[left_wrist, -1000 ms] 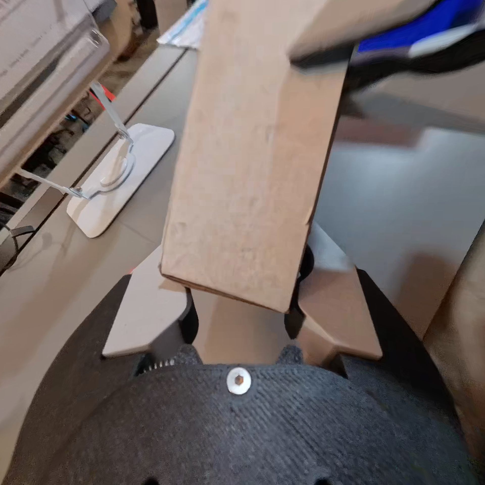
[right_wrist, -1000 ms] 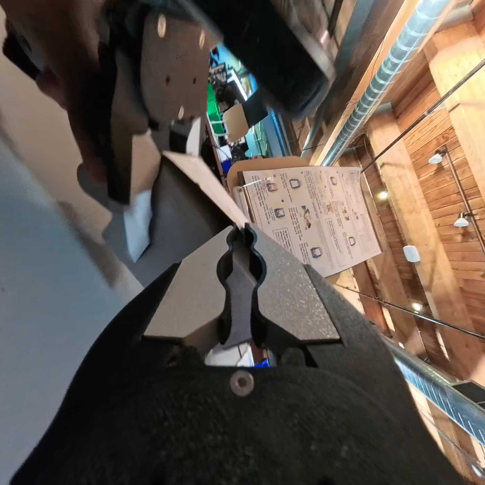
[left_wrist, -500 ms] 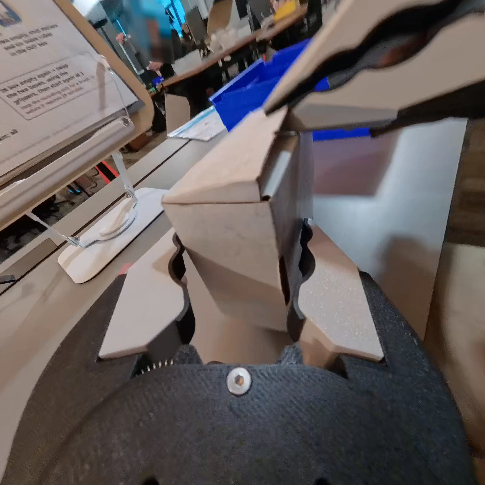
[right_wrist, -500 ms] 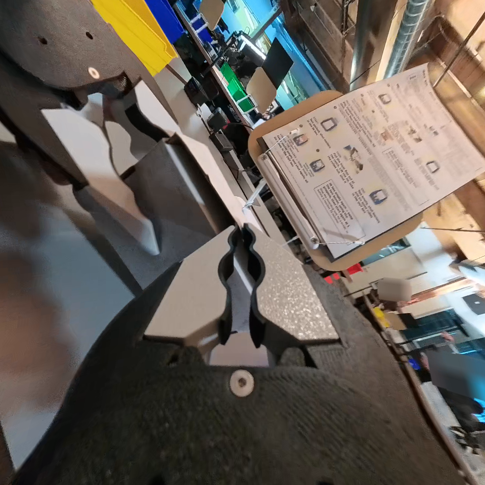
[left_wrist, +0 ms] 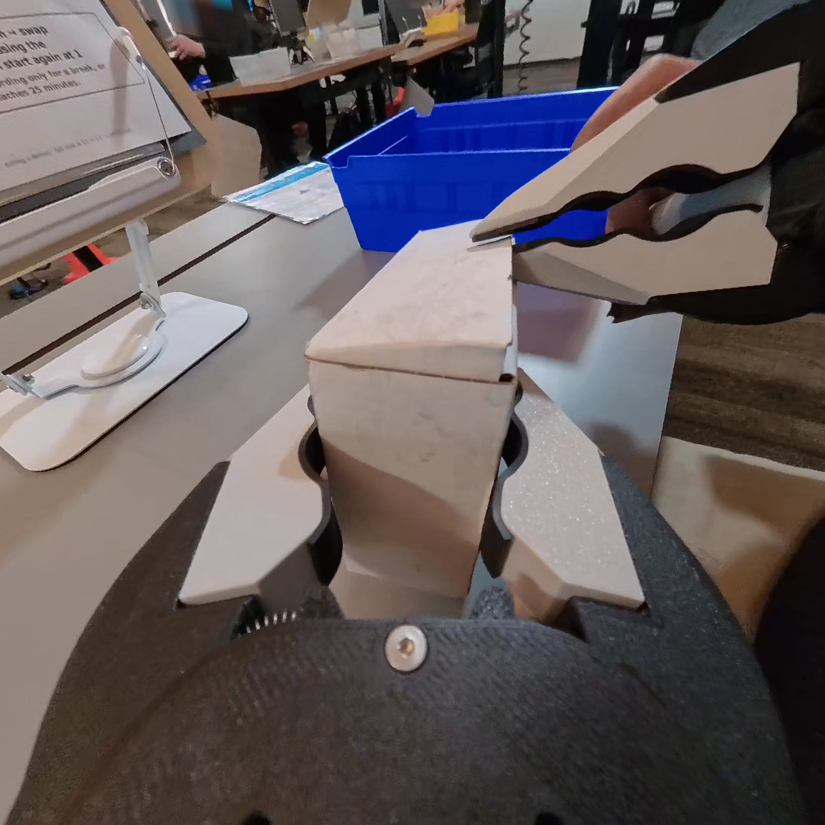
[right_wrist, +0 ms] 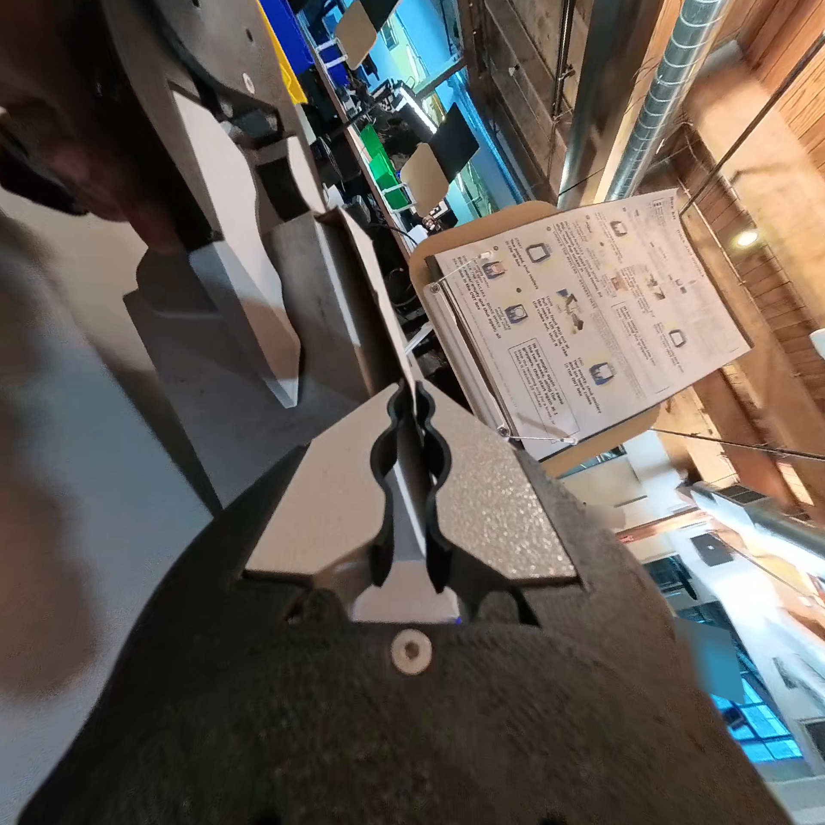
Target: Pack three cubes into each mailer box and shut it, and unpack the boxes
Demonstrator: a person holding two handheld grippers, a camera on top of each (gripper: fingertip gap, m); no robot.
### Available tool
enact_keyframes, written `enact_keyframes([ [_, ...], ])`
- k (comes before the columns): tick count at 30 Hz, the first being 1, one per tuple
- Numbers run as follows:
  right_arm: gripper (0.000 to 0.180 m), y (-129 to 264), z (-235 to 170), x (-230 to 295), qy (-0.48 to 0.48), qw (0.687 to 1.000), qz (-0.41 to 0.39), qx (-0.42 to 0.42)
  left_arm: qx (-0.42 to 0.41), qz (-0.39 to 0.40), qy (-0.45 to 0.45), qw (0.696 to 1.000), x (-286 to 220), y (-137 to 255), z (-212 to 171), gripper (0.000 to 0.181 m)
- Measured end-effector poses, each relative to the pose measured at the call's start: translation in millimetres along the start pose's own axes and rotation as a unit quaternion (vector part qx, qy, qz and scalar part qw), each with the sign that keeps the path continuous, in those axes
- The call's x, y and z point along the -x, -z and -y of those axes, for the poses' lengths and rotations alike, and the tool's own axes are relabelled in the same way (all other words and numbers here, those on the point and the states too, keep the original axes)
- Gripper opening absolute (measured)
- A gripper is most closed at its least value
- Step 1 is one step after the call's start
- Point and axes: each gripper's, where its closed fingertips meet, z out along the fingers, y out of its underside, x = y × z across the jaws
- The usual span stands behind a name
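Note:
A brown cardboard mailer box (left_wrist: 415, 428) is held above the grey table (left_wrist: 201, 446), clamped by its sides in my left gripper (left_wrist: 413, 402). Its lid lies down on the box top, with a thin gap along the near edge. My right gripper (left_wrist: 495, 245) comes in from the upper right and is shut on the lid's far right corner. In the right wrist view, my right gripper (right_wrist: 413, 393) pinches the thin lid edge (right_wrist: 384, 312), and the left gripper's fingers (right_wrist: 236, 250) show beyond it. No cubes are in view.
A blue bin (left_wrist: 446, 178) stands on the table behind the box. A white document stand (left_wrist: 111, 348) with an instruction sheet (right_wrist: 580, 312) is at the left, and a paper sheet (left_wrist: 290, 192) lies at the back. More cardboard (left_wrist: 736, 513) shows at the right edge. Spacing between my two grippers at the tips: around 6 centimeters.
The box has tipped from pointing up to lying level in my left gripper. My right gripper stayed on the lid edge, and the lid has come down onto the box.

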Motion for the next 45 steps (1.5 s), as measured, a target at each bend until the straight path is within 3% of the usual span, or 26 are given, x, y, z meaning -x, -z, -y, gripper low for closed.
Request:
enact_keyframes([
  [7,0.007,2,1,-1,0.016,1.0,0.0,-0.003,0.017,0.007,-0.024,1.0,-1,1,-2,0.077],
  [12,0.0,1,2,5,0.139,0.99,-0.02,0.022,0.051,0.023,-0.044,0.997,-2,-2,-9,0.077],
  [16,0.0,0,1,4,0.181,0.982,-0.031,0.042,0.056,0.036,-0.057,0.996,0,-2,-8,0.077],
  [18,0.0,0,0,4,0.157,0.986,-0.02,0.046,0.056,0.038,-0.06,0.996,0,-2,-8,0.077],
  [21,0.001,0,0,-1,-0.009,0.999,0.018,0.031,0.055,0.039,-0.073,0.995,-1,-2,-5,0.077],
  [27,0.005,5,4,-26,-0.215,0.976,0.03,-0.01,0.062,0.043,-0.122,0.99,-8,-5,-6,0.078],
  [37,0.009,11,11,-35,-0.222,0.975,0.018,-0.022,0.059,0.053,-0.236,0.968,-10,-5,-11,0.078],
  [43,0.005,7,9,-16,-0.114,0.993,0.019,0.003,0.033,0.074,-0.205,0.975,5,-1,-16,0.082],
  [45,0.005,6,9,-13,-0.082,0.996,0.016,0.013,0.021,0.064,-0.224,0.972,-1,2,-16,0.092],
])
